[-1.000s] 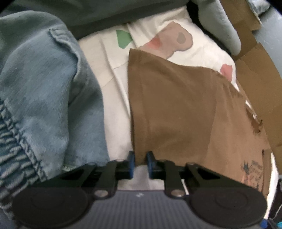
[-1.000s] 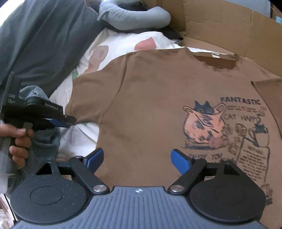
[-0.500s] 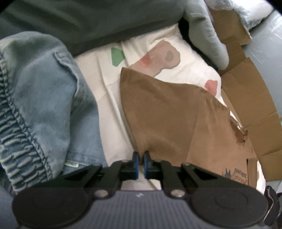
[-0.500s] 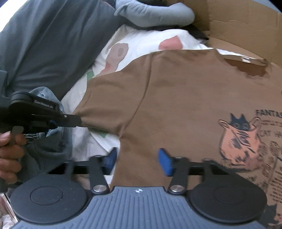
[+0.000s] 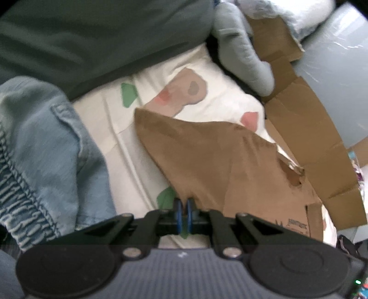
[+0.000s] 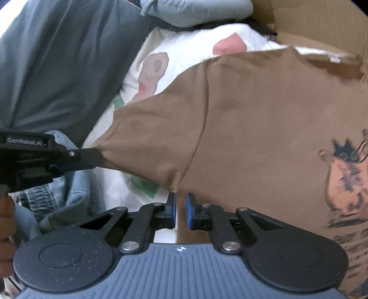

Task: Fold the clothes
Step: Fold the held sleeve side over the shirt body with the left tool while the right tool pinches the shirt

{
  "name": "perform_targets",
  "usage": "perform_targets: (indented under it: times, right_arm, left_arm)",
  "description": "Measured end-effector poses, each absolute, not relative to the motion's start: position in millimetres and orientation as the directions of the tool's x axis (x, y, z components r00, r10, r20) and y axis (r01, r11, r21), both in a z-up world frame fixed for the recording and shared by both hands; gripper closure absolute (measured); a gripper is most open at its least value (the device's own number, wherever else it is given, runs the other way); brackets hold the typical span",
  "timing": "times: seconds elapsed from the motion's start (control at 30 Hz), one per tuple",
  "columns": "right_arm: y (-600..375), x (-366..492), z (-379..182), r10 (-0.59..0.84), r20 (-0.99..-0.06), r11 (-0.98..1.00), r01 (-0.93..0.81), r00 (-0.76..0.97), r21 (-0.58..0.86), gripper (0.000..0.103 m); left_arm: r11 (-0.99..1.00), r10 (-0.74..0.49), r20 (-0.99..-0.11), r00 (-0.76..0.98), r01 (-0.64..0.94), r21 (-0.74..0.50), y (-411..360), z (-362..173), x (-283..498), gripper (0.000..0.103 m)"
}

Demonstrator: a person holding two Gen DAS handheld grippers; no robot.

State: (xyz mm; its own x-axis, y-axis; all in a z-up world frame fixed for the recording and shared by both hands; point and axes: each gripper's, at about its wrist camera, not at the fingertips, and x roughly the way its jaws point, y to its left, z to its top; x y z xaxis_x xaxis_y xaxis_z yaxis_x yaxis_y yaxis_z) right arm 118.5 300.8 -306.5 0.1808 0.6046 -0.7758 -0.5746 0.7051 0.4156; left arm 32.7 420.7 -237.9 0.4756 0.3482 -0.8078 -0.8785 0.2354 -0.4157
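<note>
White bedding (image 5: pixel 110 128) with pastel patches serves as our work surface; cardboard (image 6: pixel 322 20) lies on the far right, a grey blanket (image 5: pixel 92 46) on the far left, and a denim garment (image 5: pixel 41 142) is bunched at near left.

Brown T-shirt (image 6: pixel 264 115) lies print-up across the bedding, collar at the far side against the cardboard.

Our left gripper (image 5: pixel 184 211) has its pads pressed together, pinching the cuff of the left sleeve, which is drawn taut into a point. Our right gripper (image 6: pixel 181 211) sits at the underarm seam, pads nearly together with a narrow gap showing; we cannot tell whether cloth is caught between them.

Handling: we judge the shirt a light, soft, limp knit that drapes and stretches under pull and will not hold a crease unaided. Hems, cuffs and seams look the surest holds.

Change from a second ago: right tongs, then spread wide over the body, have narrowed and shifted left to the underarm. Sleeve was flatter then, now more stretched.
</note>
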Motion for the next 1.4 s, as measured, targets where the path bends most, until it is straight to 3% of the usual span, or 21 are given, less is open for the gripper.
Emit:
perform_targets:
  times: [0.07,0.23,0.6,1.0,1.4]
  right_arm:
    - [305,119,-309,0.604,-0.776,0.708,-0.568,0.181,0.419,0.101]
    - [310,124,-314,0.605,-0.774,0.721,-0.540,0.184,0.435,0.102]
    - [308,120,-338,0.596,-0.783,0.757,-0.450,0.178,0.474,0.103]
    - [295,102,-364,0.641,-0.710,0.766,-0.306,0.293,0.565,0.101]
    - [282,102,-374,0.677,-0.659,0.736,-0.291,0.328,0.611,0.098]
  left_arm:
    - [0.250,0.348,-0.805,0.481,-0.875,-0.415,419,-234,36,0.098]
    - [0.272,0.353,-0.801,0.483,-0.872,-0.407,417,-230,41,0.098]
    - [0.334,0.309,-0.790,0.530,-0.838,-0.432,409,-229,58,0.099]
    - [0.468,0.191,-0.793,0.578,-0.764,-0.444,387,-233,101,0.099]
    - [0.521,0.092,-0.810,0.579,-0.721,-0.457,374,-257,142,0.099]
